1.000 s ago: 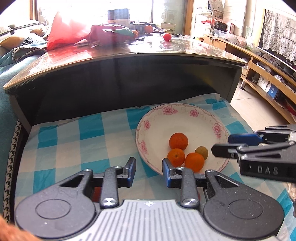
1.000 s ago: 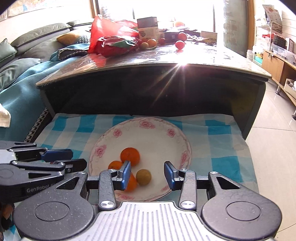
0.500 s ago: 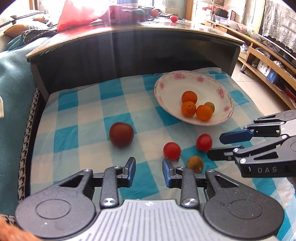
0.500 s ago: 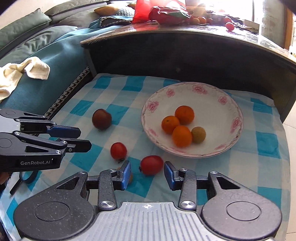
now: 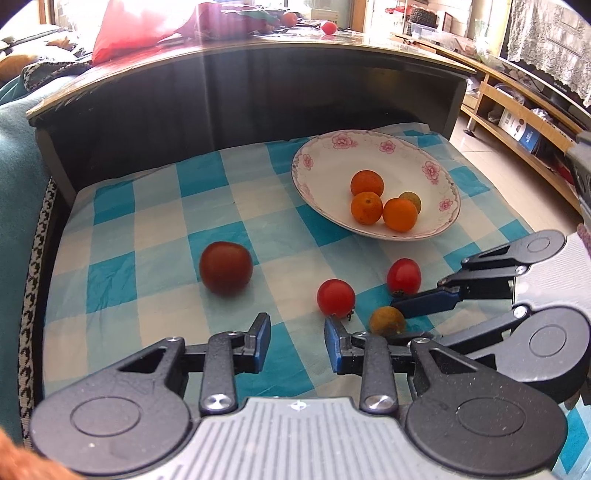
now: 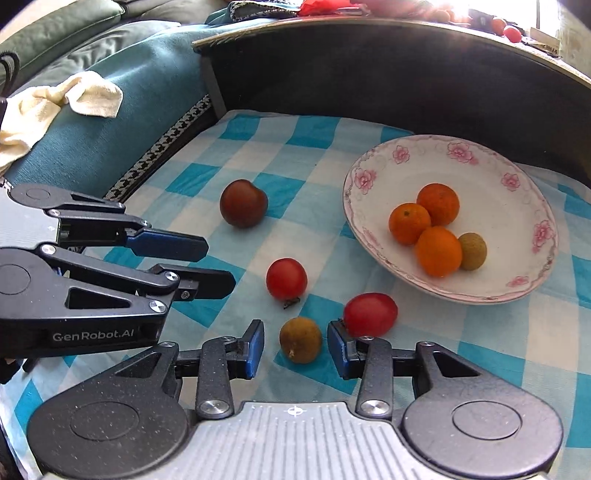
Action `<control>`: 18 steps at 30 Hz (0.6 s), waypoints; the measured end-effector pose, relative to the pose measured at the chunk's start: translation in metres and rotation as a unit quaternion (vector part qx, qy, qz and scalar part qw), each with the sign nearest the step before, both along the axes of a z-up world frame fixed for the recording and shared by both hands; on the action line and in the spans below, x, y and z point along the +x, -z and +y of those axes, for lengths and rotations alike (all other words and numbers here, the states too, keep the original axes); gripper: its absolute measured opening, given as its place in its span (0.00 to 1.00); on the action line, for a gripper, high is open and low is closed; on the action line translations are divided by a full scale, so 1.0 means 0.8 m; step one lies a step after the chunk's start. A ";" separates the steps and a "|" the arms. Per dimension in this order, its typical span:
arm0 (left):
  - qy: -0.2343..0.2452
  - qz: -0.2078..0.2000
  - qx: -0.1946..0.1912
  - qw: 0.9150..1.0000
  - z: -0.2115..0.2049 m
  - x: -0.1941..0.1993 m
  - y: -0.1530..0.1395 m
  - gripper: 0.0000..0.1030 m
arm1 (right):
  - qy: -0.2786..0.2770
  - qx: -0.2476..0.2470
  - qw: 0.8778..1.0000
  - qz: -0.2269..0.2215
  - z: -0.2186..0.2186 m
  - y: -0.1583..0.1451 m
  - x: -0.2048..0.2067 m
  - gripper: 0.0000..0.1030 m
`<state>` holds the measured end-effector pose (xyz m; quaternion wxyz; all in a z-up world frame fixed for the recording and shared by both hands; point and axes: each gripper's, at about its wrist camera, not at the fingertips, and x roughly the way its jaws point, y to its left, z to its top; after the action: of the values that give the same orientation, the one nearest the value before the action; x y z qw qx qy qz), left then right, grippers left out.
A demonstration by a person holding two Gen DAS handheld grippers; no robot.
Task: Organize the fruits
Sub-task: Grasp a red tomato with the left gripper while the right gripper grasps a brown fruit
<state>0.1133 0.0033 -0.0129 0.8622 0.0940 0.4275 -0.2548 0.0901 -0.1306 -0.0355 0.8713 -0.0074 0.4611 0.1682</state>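
A flowered white plate (image 5: pixel 332 173) (image 6: pixel 498 206) on the blue-checked cloth holds three oranges (image 5: pixel 365 206) (image 6: pixel 437 251) and a small brown-green fruit (image 6: pixel 472 251). Loose on the cloth lie a dark red tomato (image 5: pixel 226 267) (image 6: pixel 243 203), two red tomatoes (image 5: pixel 336 297) (image 6: pixel 370 314) and another small brown fruit (image 5: pixel 387 321) (image 6: pixel 301 339). My right gripper (image 6: pixel 295 343) (image 5: pixel 400 320) is open, with that brown fruit between its fingers and untouched by the pads. My left gripper (image 5: pixel 297 332) (image 6: pixel 218 264) hangs open and empty just left of it.
Behind the cloth rises a dark table (image 5: pixel 258 59) with a red bag (image 5: pixel 129 29) and more fruit on top. A teal sofa with a cream cloth (image 6: pixel 55 103) lies to the left. Wooden shelving (image 5: pixel 517 110) and floor lie to the right.
Both grippers have drawn back from the plate and sunk towards the loose fruits. The right gripper has shifted from the red tomato to straddle the small brown fruit. Jaw gaps look unchanged.
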 end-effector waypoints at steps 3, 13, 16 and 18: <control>-0.001 0.003 -0.001 1.000 0.001 0.004 0.004 0.40 | -0.003 -0.005 1.000 0.003 0.003 0.005 0.001 0.32; 0.022 0.007 -0.007 1.000 -0.031 0.012 0.016 0.40 | 0.001 -0.003 1.000 0.009 -0.008 -0.002 -0.009 0.20; 0.024 0.008 -0.005 1.000 -0.038 0.015 0.023 0.45 | 0.002 0.002 1.000 0.010 -0.014 -0.005 -0.015 0.20; 0.022 0.005 -0.010 1.000 -0.043 0.017 0.026 0.48 | 0.006 0.003 1.000 0.011 -0.019 -0.005 -0.018 0.20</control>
<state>0.1271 -0.0309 -0.0340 0.8553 0.0936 0.4268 -0.2786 0.0759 -0.1460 -0.0311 0.8673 -0.0001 0.4697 0.1646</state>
